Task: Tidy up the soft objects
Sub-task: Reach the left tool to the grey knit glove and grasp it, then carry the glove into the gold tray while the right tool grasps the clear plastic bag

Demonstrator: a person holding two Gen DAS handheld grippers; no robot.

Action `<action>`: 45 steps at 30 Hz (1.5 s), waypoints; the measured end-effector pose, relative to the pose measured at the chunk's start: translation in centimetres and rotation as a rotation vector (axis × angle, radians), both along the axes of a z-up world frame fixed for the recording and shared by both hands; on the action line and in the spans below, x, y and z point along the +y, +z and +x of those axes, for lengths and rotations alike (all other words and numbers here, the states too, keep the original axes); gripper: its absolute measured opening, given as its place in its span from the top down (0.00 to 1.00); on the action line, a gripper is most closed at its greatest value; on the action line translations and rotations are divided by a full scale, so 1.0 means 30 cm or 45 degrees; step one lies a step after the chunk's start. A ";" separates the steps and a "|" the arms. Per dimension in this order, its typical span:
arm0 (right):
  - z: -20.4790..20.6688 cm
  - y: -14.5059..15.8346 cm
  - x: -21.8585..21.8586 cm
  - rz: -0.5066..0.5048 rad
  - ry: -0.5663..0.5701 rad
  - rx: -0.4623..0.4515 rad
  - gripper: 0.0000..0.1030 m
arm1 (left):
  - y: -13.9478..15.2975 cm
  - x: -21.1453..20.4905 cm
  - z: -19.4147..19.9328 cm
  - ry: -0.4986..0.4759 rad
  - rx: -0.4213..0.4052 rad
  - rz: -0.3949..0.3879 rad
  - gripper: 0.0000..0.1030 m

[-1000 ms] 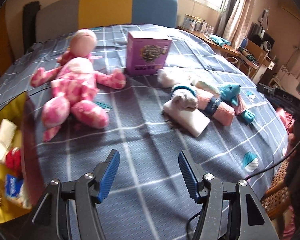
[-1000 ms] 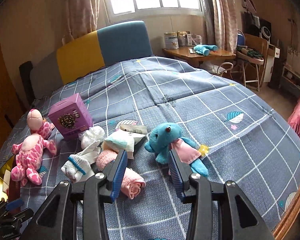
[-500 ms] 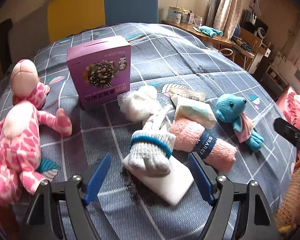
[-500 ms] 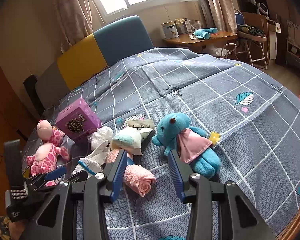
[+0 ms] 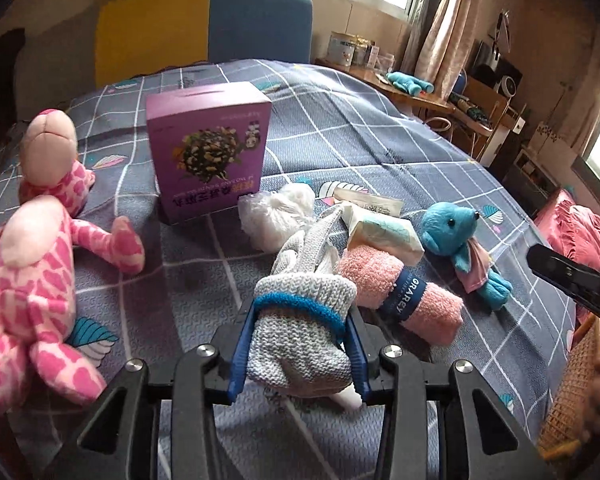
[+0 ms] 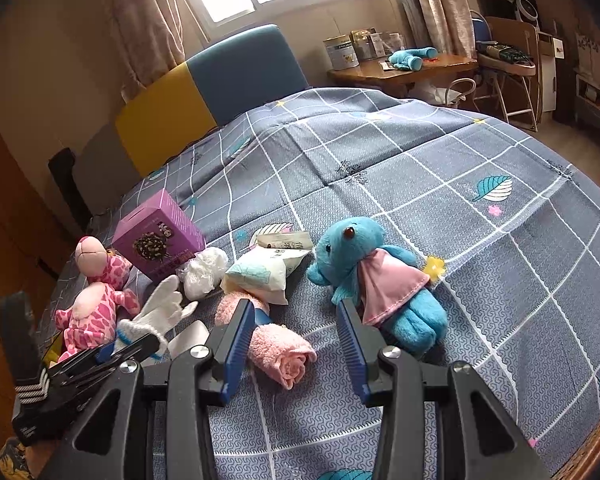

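Observation:
My left gripper (image 5: 300, 326) is shut on a grey-white knit glove with a blue cuff band (image 5: 300, 320); it also shows in the right wrist view (image 6: 156, 312). A rolled pink towel (image 5: 400, 292) lies right of the glove, with a white tissue pack (image 5: 384, 232) behind it. A blue plush toy with a pink cape (image 6: 364, 272) lies on the bed just beyond my right gripper (image 6: 296, 320), which is open and empty. A pink spotted plush (image 5: 32, 272) lies at the left.
A purple box (image 5: 208, 160) stands behind the glove, with a white bagged bundle (image 5: 276, 212) beside it. A white folded item (image 6: 188, 336) lies under the glove. The grey checked bedspread (image 6: 460, 184) stretches right. A wooden desk (image 6: 404, 72) stands beyond the bed.
My left gripper moved forward around the glove and closed on its cuff. My right gripper moved slightly closer to the blue plush and stayed open.

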State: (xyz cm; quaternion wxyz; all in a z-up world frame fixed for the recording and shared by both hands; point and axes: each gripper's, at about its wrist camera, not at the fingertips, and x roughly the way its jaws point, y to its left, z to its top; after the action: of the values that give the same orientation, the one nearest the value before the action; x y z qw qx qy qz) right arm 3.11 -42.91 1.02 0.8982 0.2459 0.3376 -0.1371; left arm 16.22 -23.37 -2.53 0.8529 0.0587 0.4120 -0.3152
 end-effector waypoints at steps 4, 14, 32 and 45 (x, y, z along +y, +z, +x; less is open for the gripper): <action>0.021 -0.016 0.018 0.012 0.049 0.048 0.59 | -0.017 0.120 -0.115 -0.006 -0.013 -0.006 0.60; 0.276 0.020 0.185 -0.041 0.387 0.099 0.57 | -0.184 0.282 -0.293 0.002 -0.030 0.099 0.59; 0.782 -0.236 0.339 -0.213 0.555 0.464 0.68 | -0.195 0.317 -0.297 0.029 0.025 -0.018 0.58; 0.325 -0.094 0.527 -0.094 0.753 0.246 0.70 | -0.059 0.435 -0.364 0.108 -0.048 -0.113 0.59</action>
State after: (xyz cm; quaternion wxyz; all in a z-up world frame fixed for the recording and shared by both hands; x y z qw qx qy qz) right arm 12.87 -27.11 -1.80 0.8712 0.0902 0.4731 0.0953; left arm 5.29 -10.30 -4.31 0.8749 0.0093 0.3835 -0.2956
